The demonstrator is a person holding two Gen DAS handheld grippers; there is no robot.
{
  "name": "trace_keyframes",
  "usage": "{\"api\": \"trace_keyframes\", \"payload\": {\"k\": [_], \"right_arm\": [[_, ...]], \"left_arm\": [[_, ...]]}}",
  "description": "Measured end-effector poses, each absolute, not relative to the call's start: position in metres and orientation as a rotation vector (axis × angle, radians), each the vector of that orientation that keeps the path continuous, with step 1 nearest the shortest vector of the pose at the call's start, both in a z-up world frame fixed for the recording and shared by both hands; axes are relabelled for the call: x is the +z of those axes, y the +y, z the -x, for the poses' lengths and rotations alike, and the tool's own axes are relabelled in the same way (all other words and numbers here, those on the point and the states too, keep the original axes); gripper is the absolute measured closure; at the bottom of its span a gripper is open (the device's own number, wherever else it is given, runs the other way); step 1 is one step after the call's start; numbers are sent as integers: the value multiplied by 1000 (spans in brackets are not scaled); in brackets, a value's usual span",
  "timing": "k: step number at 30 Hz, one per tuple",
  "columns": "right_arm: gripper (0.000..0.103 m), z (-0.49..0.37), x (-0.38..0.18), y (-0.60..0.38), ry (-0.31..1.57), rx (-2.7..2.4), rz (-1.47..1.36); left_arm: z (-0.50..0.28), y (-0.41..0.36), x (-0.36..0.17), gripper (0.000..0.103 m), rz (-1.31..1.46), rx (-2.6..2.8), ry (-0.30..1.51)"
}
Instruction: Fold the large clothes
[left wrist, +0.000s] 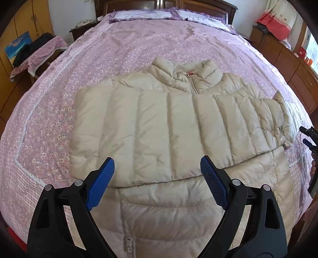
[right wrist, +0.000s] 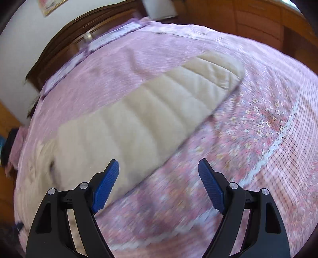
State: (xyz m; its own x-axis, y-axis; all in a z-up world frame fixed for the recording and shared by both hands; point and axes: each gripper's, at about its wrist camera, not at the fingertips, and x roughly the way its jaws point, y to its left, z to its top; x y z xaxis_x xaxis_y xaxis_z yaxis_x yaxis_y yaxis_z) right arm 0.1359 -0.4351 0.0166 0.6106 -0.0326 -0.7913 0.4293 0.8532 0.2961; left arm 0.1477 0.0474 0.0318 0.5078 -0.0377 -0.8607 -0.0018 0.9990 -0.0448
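Note:
A beige quilted puffer jacket (left wrist: pixel 178 127) lies zipper-up on the pink bed, collar toward the headboard, with one sleeve folded flat across its chest. My left gripper (left wrist: pixel 157 168) is open and empty, hovering over the jacket's lower front. My right gripper (right wrist: pixel 158 170) is open and empty above the bedspread, beside the jacket's sleeve (right wrist: pixel 151 111), which runs diagonally; this view is blurred by motion. The right gripper's tips also show at the right edge of the left wrist view (left wrist: pixel 308 137).
The pink floral bedspread (left wrist: pixel 119 59) covers a large bed with pillows (left wrist: pixel 143 14) at the wooden headboard. A covered chair with dark clothes (left wrist: pixel 37 53) stands left of the bed. Wooden cabinets (left wrist: pixel 288 59) line the right wall.

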Motion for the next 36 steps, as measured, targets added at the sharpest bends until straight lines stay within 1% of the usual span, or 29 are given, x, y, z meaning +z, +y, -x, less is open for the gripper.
{"api": "trace_keyframes", "payload": {"k": [5, 9, 13, 14, 15, 17, 18, 19, 20, 23, 31, 36], "right_arm": [[23, -154, -4, -468, 881, -305, -575], [20, -171, -8, -481, 868, -307, -608], [20, -183, -11, -497, 844, -316, -701], [25, -184, -10, -499, 840, -317, -712], [33, -185, -10, -501, 837, -324, -704], [67, -184, -7, -502, 837, -313, -667], [75, -182, -6, -503, 829, -297, -667], [92, -177, -3, -507, 817, -285, -675], [96, -169, 2, -510, 802, -280, -686], [98, -146, 22, -512, 755, -275, -664], [99, -81, 91, -502, 649, -218, -574], [99, -64, 125, -484, 595, -233, -496]], "left_arm": [[-153, 38, 18, 15, 38, -4, 1076], [-155, 30, 9, 15, -1, 18, 1099], [-159, 25, 2, 15, -20, 47, 1111], [-159, 23, 1, 15, -29, 55, 1110], [-159, 22, 0, 15, -37, 62, 1107], [-159, 19, -2, 14, -49, 79, 1095], [-157, 19, -2, 14, -46, 85, 1087], [-156, 20, -2, 14, -39, 88, 1081], [-156, 21, -2, 14, -32, 88, 1078], [-152, 23, 0, 14, -19, 81, 1075], [-135, 29, 10, 14, 23, 29, 1069], [-124, 35, 18, 14, 25, 12, 1053]]}}
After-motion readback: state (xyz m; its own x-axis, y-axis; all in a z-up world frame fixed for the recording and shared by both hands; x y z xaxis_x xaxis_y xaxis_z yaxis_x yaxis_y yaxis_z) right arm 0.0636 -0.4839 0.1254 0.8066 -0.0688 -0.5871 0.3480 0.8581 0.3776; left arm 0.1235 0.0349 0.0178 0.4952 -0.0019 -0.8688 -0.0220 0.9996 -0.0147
